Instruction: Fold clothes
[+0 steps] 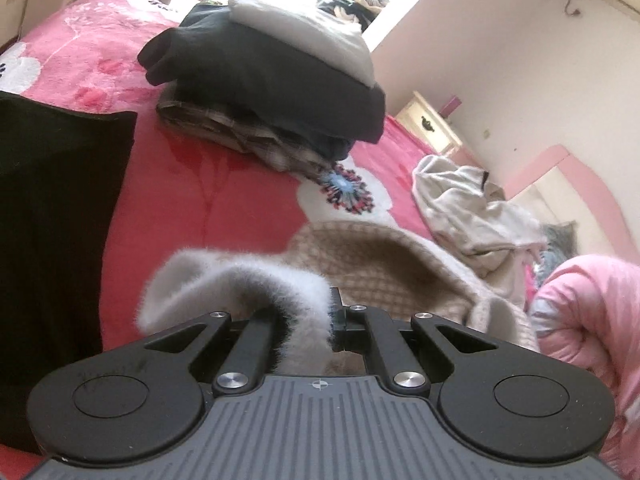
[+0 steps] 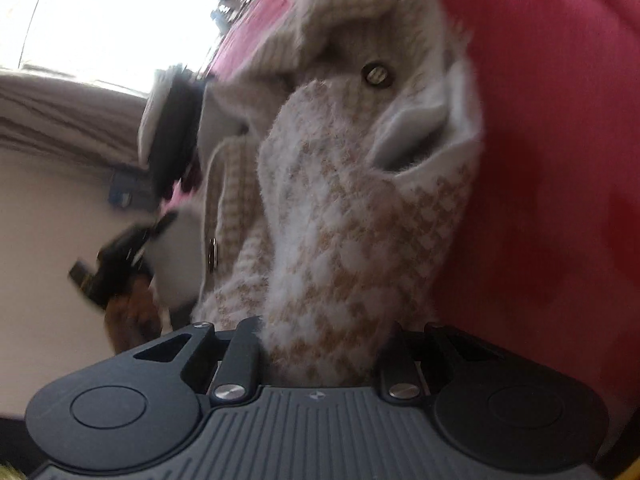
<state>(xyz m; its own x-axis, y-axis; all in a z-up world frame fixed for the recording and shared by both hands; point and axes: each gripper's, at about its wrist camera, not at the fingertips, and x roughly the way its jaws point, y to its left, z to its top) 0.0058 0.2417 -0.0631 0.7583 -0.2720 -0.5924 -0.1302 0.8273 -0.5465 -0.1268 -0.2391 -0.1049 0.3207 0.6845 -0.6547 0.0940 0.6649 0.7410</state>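
Both grippers hold the fuzzy beige checked cardigan (image 2: 352, 216) above the red bedspread (image 1: 224, 184): the left gripper (image 1: 316, 320) is clamped on its pale edge, the right gripper (image 2: 320, 344) pinches a thick fold. The fingertips are buried in the fabric, and the right view is blurred. No writing is readable.

No text, label, brand or number can be read in either view. The only mark is a small crosshair sign (image 1: 319, 384) printed on the ribbed grey plate (image 1: 320, 432), at the middle of that plate's front edge.
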